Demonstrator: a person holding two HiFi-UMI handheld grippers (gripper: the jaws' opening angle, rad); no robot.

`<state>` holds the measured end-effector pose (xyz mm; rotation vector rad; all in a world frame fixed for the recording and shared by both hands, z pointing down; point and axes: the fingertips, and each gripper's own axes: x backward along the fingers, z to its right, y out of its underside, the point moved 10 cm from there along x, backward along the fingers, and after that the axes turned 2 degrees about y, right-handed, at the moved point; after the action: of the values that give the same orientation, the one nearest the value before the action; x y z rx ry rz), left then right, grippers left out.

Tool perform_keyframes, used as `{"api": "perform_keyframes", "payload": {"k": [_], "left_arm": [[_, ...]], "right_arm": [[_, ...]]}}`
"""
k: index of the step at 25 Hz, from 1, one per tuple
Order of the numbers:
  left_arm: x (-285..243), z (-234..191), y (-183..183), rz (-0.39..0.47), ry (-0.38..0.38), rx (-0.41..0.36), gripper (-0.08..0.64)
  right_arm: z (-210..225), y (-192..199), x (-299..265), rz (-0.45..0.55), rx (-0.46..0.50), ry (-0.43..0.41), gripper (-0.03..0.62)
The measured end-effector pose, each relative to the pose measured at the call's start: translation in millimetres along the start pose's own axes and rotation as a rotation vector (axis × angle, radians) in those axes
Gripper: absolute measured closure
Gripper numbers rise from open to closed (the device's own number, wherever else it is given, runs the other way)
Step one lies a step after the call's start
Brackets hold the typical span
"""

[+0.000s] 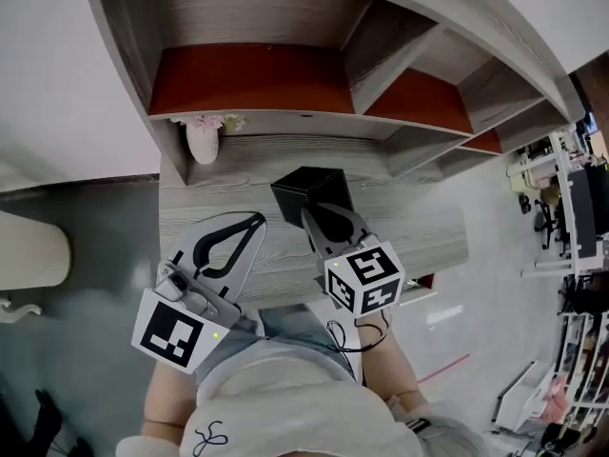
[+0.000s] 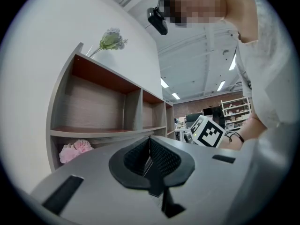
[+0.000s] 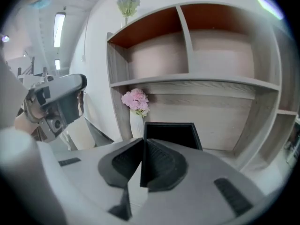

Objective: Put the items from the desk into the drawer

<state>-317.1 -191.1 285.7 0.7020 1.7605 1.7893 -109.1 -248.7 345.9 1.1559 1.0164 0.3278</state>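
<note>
A black open-topped box (image 1: 311,190) stands on the grey wooden desk (image 1: 419,231), below the shelf unit. My right gripper (image 1: 307,215) is shut and empty, and its tips sit at the near edge of the box. In the right gripper view the box (image 3: 171,134) rises just beyond the closed right gripper (image 3: 142,146). My left gripper (image 1: 257,220) hovers over the desk to the left of the box, also shut with nothing in it. The left gripper view has its closed left gripper (image 2: 150,146) pointing along the shelves. No drawer shows in any view.
A white vase with pink flowers (image 1: 202,141) stands at the desk's back left, against the shelf side. The shelf unit (image 1: 285,74) with red-backed compartments overhangs the back of the desk. Grey floor (image 1: 86,255) lies to the left, and a storeroom area (image 1: 571,208) to the right.
</note>
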Motion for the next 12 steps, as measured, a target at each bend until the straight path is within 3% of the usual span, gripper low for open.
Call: {"api": "perform_keyframes", "payload": {"k": [12], "left_arm": [[33,54,-15,0.025,0.124,-0.047,0.549]], "right_arm": [[-45,4,96,0.206,-0.032,0.111,0.557]]}}
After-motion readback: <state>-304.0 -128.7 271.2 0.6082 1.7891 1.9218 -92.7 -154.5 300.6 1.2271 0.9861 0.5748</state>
